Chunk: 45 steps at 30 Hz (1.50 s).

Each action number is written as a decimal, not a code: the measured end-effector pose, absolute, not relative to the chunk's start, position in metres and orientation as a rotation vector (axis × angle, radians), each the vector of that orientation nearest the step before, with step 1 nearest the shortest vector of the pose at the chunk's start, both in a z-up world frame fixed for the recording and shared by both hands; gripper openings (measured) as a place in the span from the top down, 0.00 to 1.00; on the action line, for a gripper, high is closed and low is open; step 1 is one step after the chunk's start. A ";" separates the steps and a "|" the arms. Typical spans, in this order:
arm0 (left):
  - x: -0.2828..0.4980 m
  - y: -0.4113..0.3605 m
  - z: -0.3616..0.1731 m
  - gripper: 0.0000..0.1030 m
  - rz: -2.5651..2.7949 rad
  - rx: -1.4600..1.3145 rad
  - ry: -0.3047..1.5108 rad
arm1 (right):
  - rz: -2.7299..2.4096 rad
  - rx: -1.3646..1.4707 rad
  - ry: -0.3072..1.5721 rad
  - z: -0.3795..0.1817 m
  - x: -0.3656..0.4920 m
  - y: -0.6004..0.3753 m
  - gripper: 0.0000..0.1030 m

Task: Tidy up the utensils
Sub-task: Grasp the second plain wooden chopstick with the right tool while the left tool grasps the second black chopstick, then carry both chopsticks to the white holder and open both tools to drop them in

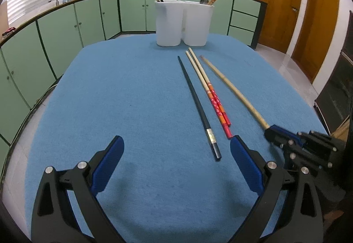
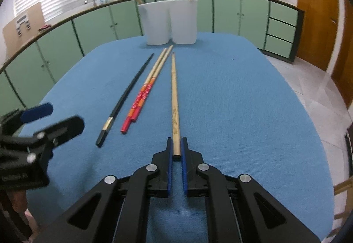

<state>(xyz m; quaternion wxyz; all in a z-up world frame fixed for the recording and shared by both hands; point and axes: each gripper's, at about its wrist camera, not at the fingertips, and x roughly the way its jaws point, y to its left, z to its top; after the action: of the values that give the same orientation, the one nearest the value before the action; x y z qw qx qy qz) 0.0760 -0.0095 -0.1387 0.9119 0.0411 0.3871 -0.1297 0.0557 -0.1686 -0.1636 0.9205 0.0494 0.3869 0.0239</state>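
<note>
Green cabinets (image 1: 132, 13), wood doors (image 1: 280, 0).

The left gripper (image 1: 176, 150), with black arms and blue pads, is hovering wide open over the blue cloth-covered table (image 1: 114, 97). A slim black chopstick (image 1: 199, 106), a red-handled pale wooden pair (image 1: 208, 90) and a plain bamboo chopstick (image 1: 233, 90) are lying side by side, pointing toward the white two-compartment plastic holder (image 1: 183, 24). The right gripper (image 1: 270, 130) is clamping the bamboo chopstick's near end.

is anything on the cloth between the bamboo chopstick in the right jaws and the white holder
Nothing visible. The right gripper is shut on the bamboo chopstick, and bare blue cloth runs from its tip to the white holder. The red pair lies off to its left.
</note>
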 end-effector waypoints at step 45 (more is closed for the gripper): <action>0.068 -0.026 -0.097 0.94 -0.297 0.139 0.705 | 0.036 0.064 0.651 -0.106 0.041 -0.186 0.94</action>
<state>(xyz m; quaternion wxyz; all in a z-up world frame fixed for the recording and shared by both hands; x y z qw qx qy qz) 0.0677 -0.0265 -0.0967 0.9254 0.0680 0.3436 -0.1448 0.0406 -0.1863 -0.1063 0.9469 0.0314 0.3195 0.0176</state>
